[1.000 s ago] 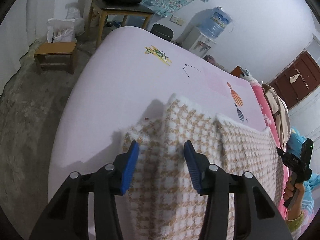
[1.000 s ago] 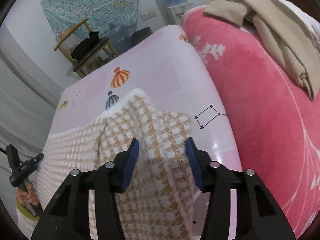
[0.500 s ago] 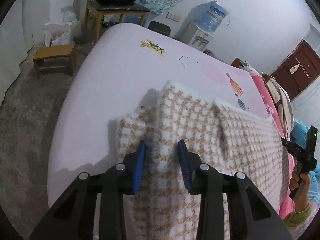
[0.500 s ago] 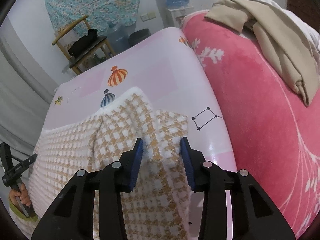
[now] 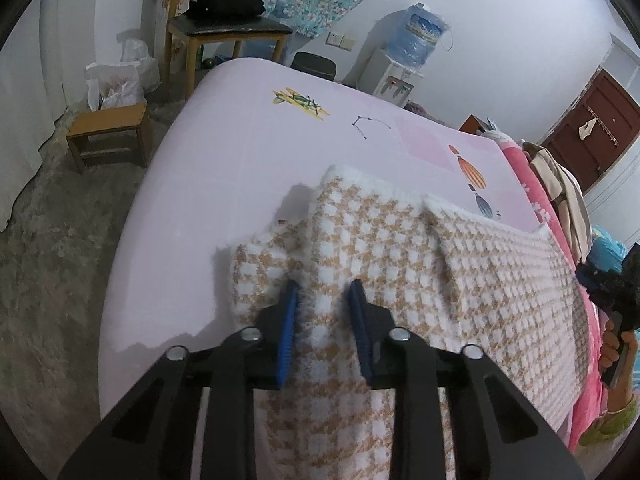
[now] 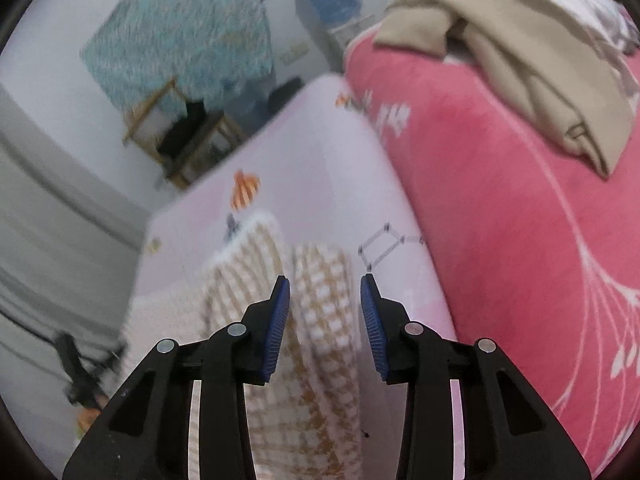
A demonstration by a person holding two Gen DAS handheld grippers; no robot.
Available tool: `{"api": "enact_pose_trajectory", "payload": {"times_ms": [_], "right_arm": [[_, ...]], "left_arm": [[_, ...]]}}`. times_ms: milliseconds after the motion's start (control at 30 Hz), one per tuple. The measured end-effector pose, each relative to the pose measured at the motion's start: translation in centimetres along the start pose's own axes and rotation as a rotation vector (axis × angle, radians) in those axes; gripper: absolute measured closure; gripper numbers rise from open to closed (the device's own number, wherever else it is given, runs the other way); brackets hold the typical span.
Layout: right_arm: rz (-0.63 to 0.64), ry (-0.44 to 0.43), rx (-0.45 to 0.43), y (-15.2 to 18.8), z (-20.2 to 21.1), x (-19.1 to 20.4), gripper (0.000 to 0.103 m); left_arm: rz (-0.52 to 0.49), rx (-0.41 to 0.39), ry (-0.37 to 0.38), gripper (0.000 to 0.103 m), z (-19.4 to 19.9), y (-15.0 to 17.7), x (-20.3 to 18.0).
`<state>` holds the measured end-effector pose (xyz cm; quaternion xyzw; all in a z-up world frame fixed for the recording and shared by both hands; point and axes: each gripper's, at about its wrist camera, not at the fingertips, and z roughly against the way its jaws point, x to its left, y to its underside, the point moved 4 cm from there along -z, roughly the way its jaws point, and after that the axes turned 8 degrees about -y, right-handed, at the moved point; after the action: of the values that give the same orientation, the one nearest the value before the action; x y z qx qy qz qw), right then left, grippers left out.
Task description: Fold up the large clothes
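A fluffy tan-and-white checked garment (image 5: 400,248) lies spread on the pink printed bed sheet (image 5: 240,140). My left gripper (image 5: 324,292) sits over the garment's left edge. Its jaws are closing, and a raised fold of the knit is squeezed between the blue pads. In the blurred right wrist view, my right gripper (image 6: 325,284) holds another fold of the garment (image 6: 256,264) at its right side, near the sheet's edge. The right gripper also shows as a black tool (image 5: 616,284) in a hand (image 5: 612,344) at the far right of the left wrist view.
A red blanket (image 6: 500,220) with beige clothes (image 6: 520,60) piled on it borders the sheet on the right. A wooden stool (image 5: 108,136), a chair with a black bag (image 5: 228,20) and a water dispenser (image 5: 416,36) stand beyond the bed. Bare floor lies to the left.
The left jaws have narrowed from wide apart down onto the fold of knit. The right jaws narrowed slightly, then the right view swung sideways and blurred.
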<state>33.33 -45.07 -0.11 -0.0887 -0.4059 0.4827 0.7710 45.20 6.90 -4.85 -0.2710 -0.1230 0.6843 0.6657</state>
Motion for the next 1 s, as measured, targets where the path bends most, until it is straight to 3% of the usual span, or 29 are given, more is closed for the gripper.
{"api": "enact_pose_trajectory", "payload": {"times_ms": [33,67,133,300,533,667,700,733,767,900,1000], "right_arm": [[0.020,0.020,0.017,0.3,-0.6,0.3,0.074],[0.046,0.037,0.030,0.6,-0.9,0.6,0.089],[0.105,0.052,0.035,1.1,-1.1,1.7,0.102],[0.206,0.101,0.002,1.1,-0.5,3.9,0.103],[0.176,0.118,0.017,1.3,-2.0,2.5,0.103],[0.179,0.125,0.008,1.2,-1.1,2.7,0.091],[0.188,0.129,-0.001,1.2,-0.3,3.0,0.088],[0.198,0.138,-0.012,1.4,0.4,3.2,0.077],[0.209,0.149,-0.026,1.7,1.2,3.7,0.067],[0.268,0.176,-0.065,4.3,4.7,6.2,0.055],[0.309,0.164,-0.082,8.1,7.6,8.3,0.043]], "left_arm": [[-0.011,-0.014,-0.014,0.091,0.2,0.0,-0.1],[-0.023,-0.029,-0.028,0.093,0.5,-0.1,-0.3],[-0.052,-0.077,-0.050,0.095,1.6,-0.2,-0.9],[-0.045,-0.161,-0.016,0.096,4.5,-1.3,-0.7],[-0.009,-0.076,-0.056,0.095,0.9,0.2,0.6],[-0.012,-0.063,-0.051,0.087,1.2,0.1,0.5],[-0.013,-0.066,-0.057,0.076,1.6,0.0,0.5],[-0.015,-0.078,-0.079,0.063,2.4,-0.1,0.7],[-0.018,-0.095,-0.089,0.057,3.2,-0.2,0.8],[-0.044,-0.162,-0.076,0.037,7.6,0.4,0.2],[-0.096,-0.199,-0.053,0.025,11.6,2.8,-1.4]]}}
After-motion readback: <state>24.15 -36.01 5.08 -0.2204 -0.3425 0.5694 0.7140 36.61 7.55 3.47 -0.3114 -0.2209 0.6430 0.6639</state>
